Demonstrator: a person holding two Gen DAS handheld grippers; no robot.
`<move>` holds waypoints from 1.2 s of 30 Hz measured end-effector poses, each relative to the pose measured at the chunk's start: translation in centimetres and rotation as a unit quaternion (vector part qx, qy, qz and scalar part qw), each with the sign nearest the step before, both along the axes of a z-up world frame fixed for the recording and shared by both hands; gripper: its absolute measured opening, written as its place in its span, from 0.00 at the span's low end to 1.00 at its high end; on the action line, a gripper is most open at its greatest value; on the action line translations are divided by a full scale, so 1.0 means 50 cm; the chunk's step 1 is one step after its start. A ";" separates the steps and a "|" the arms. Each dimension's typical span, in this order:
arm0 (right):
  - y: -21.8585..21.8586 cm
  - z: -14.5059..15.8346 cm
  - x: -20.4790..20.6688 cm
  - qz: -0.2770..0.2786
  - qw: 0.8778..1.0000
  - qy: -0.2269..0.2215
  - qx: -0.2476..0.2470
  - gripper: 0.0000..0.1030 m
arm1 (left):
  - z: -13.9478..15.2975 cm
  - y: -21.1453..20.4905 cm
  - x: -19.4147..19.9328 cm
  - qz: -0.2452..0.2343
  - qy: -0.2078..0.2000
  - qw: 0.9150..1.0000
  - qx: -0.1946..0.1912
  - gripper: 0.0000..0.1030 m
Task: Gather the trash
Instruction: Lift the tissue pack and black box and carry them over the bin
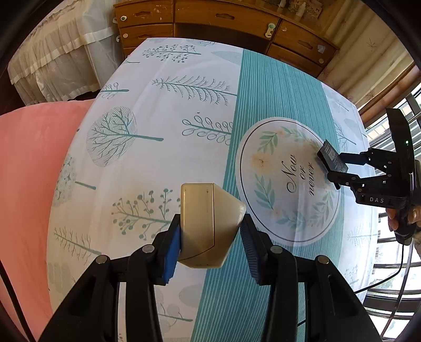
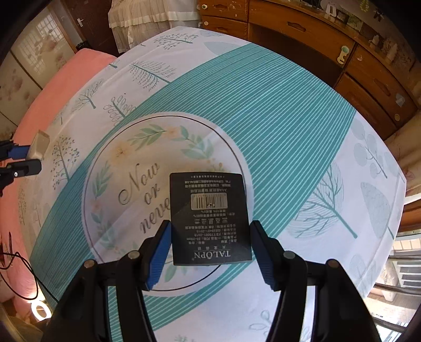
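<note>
Both bits of trash were already off the bed at this point: the left gripper [image 1: 210, 244] was clamped on a beige carton [image 1: 209, 223], pads on its two side faces, and the right gripper [image 2: 209, 250] was clenched on a flat black box [image 2: 209, 218] with a barcode label. My guess is both were empty cardboard, so light and a bit crushable (the beige one's angled flap looked like it would fold if squeezed there), and the glossy black one probably slippery, so gripping across the stiff side edges seemed the right call. Underneath was a soft bedsheet [image 1: 147, 110] with trees, a teal stripe and a "Now or never" circle at about 3 o'clock in the left view. A pink blanket [image 1: 29, 171] sat at 9 o'clock, a wooden dresser [image 1: 223, 21] at 12.
</note>
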State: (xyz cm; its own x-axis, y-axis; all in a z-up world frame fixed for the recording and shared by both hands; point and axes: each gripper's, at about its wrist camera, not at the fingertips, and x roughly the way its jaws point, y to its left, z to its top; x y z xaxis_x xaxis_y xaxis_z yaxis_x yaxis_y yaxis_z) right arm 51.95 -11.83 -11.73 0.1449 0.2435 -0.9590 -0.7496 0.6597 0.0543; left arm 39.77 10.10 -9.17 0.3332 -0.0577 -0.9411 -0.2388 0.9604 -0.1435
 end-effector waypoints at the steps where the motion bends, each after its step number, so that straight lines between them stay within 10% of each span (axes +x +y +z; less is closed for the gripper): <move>1: -0.002 0.007 -0.014 -0.006 1.000 0.005 0.007 0.58 | 0.008 -0.009 -0.022 -0.001 -0.001 1.000 0.000 0.41; 22: -0.023 0.128 -0.619 -0.181 0.976 0.025 0.122 0.58 | 0.052 -0.041 -0.468 -0.106 -0.045 0.992 -0.054 0.41; 36: 0.003 0.005 -0.969 -0.282 0.948 0.091 0.114 0.58 | -0.066 -0.068 -0.720 -0.153 0.010 0.985 -0.082 0.41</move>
